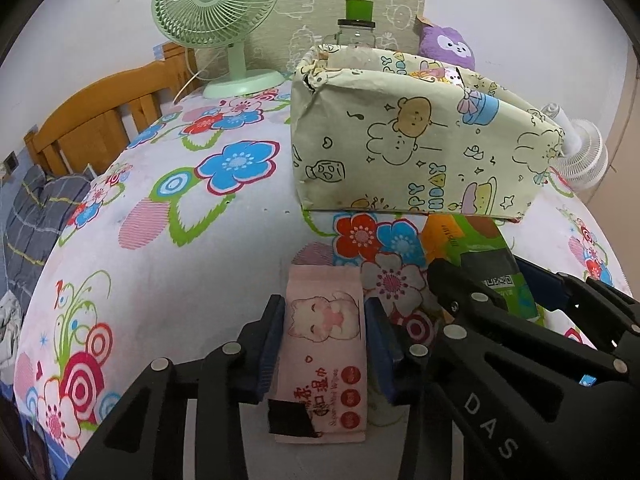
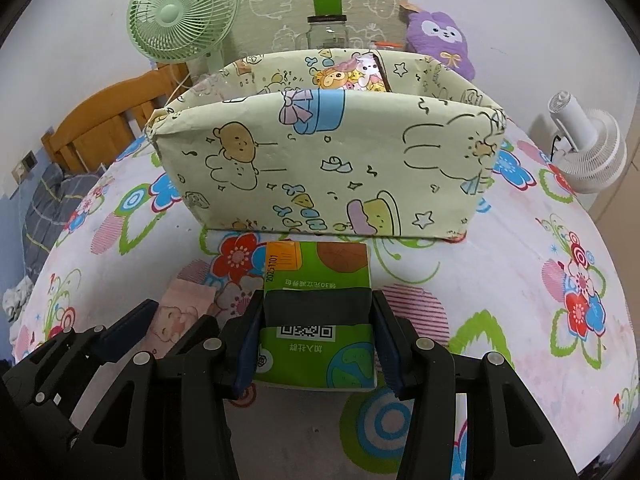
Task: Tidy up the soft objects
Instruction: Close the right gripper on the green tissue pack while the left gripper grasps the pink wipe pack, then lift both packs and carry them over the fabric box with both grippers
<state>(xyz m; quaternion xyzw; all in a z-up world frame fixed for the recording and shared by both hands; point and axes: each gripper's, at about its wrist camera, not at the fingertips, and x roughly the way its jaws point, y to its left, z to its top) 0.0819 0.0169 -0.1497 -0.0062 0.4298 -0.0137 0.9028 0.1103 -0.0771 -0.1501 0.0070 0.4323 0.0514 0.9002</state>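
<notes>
Box [image 2: 320, 168] just beyond both packs, fans behind.

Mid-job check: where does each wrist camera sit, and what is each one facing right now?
Left wrist: rides the left gripper, looking down its fingers at the pink wipes pack; right gripper shows alongside.
Right wrist: rides the right gripper, facing the green tissue pack; left gripper at lower left.
Shared: cartoon-print box, green fan.

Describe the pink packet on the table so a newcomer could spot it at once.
Find the cartoon-print box on the flowered tablecloth. In front of it lie two soft packets. The pink packet shows a cat drawing; its neighbour, the green packet, carries a QR code.
</notes>
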